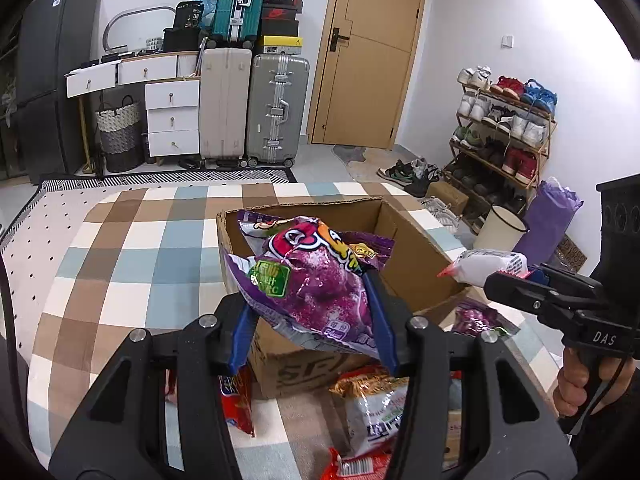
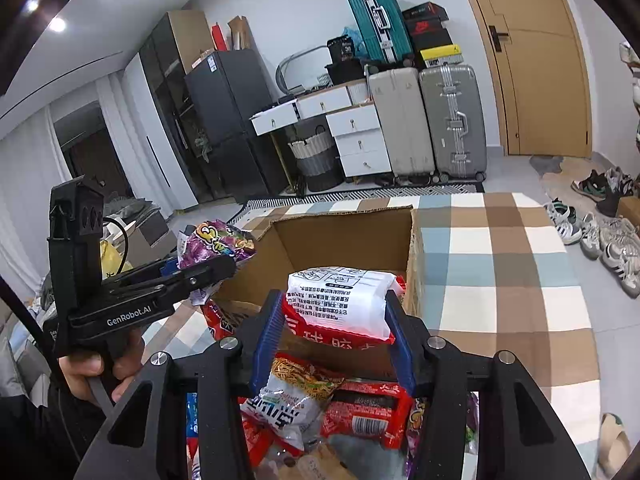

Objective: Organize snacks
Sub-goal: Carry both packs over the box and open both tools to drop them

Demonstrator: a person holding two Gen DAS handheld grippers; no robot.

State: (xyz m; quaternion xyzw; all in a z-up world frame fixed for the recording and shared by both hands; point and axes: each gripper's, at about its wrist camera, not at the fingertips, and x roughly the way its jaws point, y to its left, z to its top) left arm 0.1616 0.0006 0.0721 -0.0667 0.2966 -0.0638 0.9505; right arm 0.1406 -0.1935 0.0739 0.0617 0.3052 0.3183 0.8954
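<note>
My left gripper (image 1: 314, 318) is shut on a purple snack bag (image 1: 310, 276), lifted over the near left corner of the open cardboard box (image 1: 412, 256). The same bag (image 2: 216, 242) and left gripper (image 2: 216, 268) show at the left of the right wrist view. My right gripper (image 2: 334, 322) is shut on a white and red snack packet (image 2: 340, 306), held before the box (image 2: 352, 240). That packet (image 1: 486, 266) and the right gripper (image 1: 508, 280) sit at the box's right in the left wrist view. Nothing shows inside the visible part of the box.
Several loose snack packs (image 2: 332, 408) lie on the checked tablecloth (image 1: 132, 264) in front of the box, including a red pack (image 1: 236, 400) and a noodle bag (image 1: 372, 404). Beyond the table stand suitcases (image 1: 276, 108), white drawers (image 1: 172, 116) and a shoe rack (image 1: 504, 132).
</note>
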